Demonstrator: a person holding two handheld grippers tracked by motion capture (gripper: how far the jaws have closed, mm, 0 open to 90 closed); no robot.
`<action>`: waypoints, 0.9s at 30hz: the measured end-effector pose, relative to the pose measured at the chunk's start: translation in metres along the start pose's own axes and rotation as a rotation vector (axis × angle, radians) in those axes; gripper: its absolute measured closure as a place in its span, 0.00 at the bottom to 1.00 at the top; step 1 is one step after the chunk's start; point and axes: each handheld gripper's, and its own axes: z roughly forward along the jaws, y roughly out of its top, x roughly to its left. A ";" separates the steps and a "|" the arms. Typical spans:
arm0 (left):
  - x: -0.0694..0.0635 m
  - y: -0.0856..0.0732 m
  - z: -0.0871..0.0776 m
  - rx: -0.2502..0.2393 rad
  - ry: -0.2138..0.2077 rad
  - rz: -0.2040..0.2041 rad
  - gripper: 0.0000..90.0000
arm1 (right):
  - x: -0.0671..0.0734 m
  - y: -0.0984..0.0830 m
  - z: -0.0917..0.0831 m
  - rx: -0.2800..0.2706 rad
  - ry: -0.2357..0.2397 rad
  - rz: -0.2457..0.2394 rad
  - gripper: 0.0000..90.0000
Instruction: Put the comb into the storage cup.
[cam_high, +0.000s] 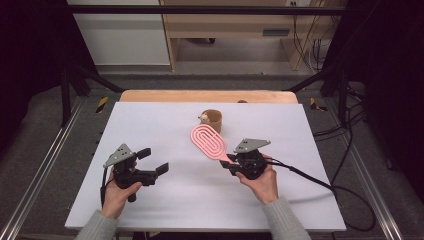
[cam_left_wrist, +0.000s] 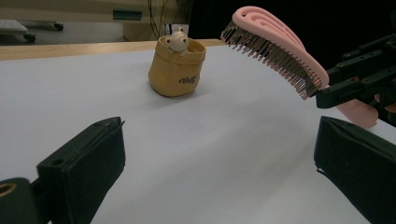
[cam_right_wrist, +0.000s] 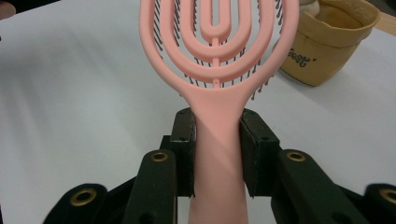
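Right gripper (cam_right_wrist: 217, 140) clamps hairbrush (cam_right_wrist: 217, 51) (handle).

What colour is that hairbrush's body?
Pink, with dark bristles; the hairbrush shows best in the right gripper view.

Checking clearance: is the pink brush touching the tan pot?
Apart. The left gripper view shows the pink brush held in the air, with open background between its tip and the tan pot.

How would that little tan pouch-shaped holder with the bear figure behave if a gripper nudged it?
The tan pouch-shaped holder sits on a broad rounded base, so it would probably slide on the smooth white table rather than tip. It looks small and hollow, likely light. A push high at its rim, by the bear figure, might rock it.
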 end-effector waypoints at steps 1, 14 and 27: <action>0.000 0.000 0.000 0.000 0.001 -0.002 0.02 | 0.001 -0.001 0.001 -0.002 0.001 0.000 0.77; -0.007 0.003 0.010 -0.006 -0.011 -0.026 0.02 | 0.008 -0.004 0.003 -0.048 -0.001 0.011 0.77; -0.018 0.010 0.023 -0.030 -0.035 -0.046 0.02 | 0.013 -0.006 0.004 -0.091 0.026 0.036 0.77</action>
